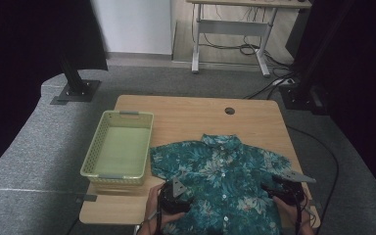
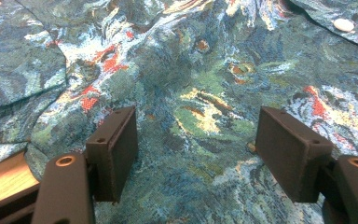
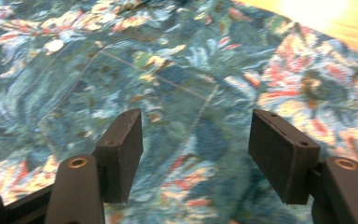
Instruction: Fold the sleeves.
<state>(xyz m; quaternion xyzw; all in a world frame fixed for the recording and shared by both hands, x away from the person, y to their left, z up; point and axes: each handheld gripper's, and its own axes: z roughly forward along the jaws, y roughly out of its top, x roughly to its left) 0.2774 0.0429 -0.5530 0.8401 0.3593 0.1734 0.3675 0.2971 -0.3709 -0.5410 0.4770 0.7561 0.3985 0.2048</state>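
**A:** Grey carpet runs all round the wooden table, and a white-legged desk stands well behind it at twelve o'clock. What's in hand?

**B:** The floral short-sleeved shirt. It lies spread flat, buttoned front up, on the near half of the table, collar toward twelve o'clock and hem at the six o'clock edge.

**A:** And the grippers?

**B:** The left gripper sits over the shirt's lower left, about seven o'clock from its middle. Its jaws stand wide apart with only flat cloth under them, nothing pinched. The right gripper is over the lower right, around four o'clock, jaws equally released above the fabric.

**A:** So a fold or lift seems to be starting?

**B:** That's my reading. To do it well, I'd bring each pair of jaws down at the hem or side seam, not mid-panel, and catch both layers of cloth. Grip at matching heights on both sides so the shirt comes up even.

**A:** Anything in the way?

**B:** A pale green slotted basket sits at nine o'clock, just beside the left sleeve. A swung sleeve could snag its rim. The cable hole at twelve o'clock is well apart from the collar.
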